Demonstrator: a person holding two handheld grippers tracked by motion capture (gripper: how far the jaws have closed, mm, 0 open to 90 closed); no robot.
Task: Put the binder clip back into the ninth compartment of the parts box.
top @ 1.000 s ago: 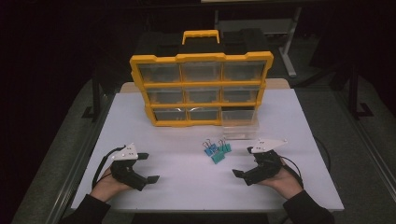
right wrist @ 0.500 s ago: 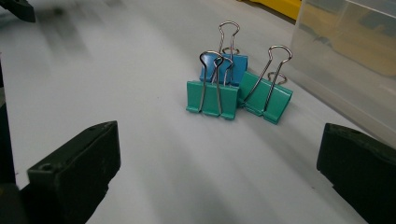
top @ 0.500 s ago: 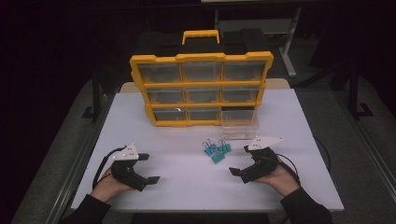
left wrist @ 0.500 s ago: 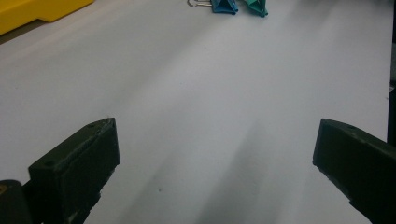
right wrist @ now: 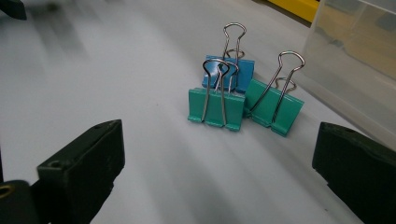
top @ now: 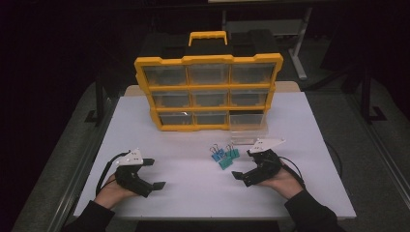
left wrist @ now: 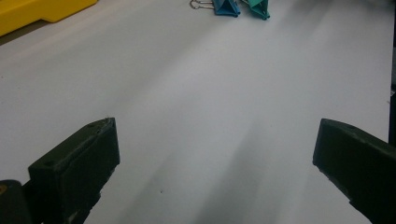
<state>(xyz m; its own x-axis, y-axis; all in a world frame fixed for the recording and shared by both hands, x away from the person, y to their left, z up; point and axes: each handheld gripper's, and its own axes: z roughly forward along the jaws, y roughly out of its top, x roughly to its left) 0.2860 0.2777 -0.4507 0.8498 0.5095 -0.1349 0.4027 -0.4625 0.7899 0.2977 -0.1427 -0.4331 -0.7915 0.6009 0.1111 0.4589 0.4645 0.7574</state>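
teal and blue binder clips (right wrist: pixel 238 95) clustered on the white desk (top: pixel 193 145) — approach step.
right tongs (top: pixel 244 166) spread wide just short of them; left tongs (top: pixel 153 173) likewise apart, idle; next: advance, straddle one clip.

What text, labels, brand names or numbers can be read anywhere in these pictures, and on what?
None: there is no readable text.
Yellow drawer organizer: no lettering can be made out on its frame or clear drawers.
Binder clips: plain teal and blue, no markings.
Left gripper and right gripper: no print visible on the black jaws.
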